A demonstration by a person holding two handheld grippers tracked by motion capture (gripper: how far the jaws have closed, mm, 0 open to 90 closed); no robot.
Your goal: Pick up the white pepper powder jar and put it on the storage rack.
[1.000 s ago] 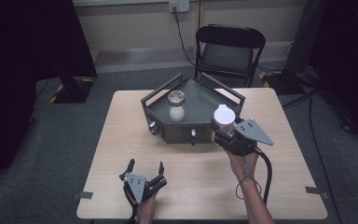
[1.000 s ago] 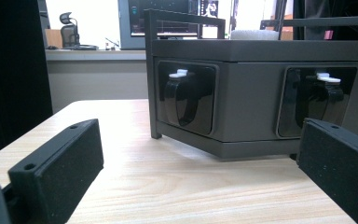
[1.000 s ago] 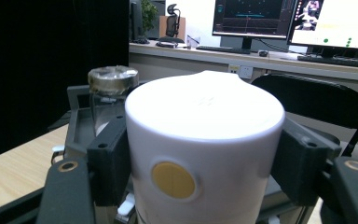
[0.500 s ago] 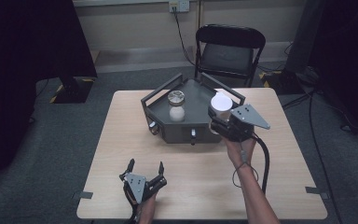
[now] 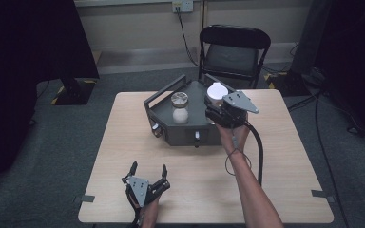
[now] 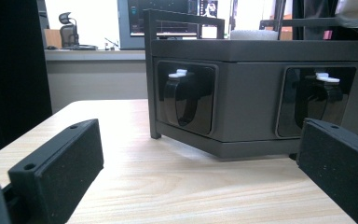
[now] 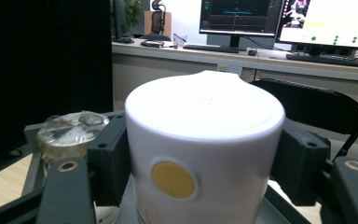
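A person's right gripper holds a white cylindrical container over the right rear part of a dark grey tray that sits toward the back of a light wooden counter. In the right gripper view, the two black jaws press against either side of the white container, which stands upright between them and carries a round yellow dot on its near face. Whether its base touches the tray floor cannot be told.

Inside the tray stand two other things: a glass jar with a clear lid, and a smaller white object just in front of it. The glass jar appears to the left of the held container in the right gripper view, near it but apart.

The left gripper rests low at the near edge of the counter, well apart from the tray, with its jaws spread wide and nothing between them. The left gripper view looks level across the wood at the tray's front wall, where two recessed black latches with white tabs are set side by side.

A black folding chair stands behind the counter, on grey carpet.
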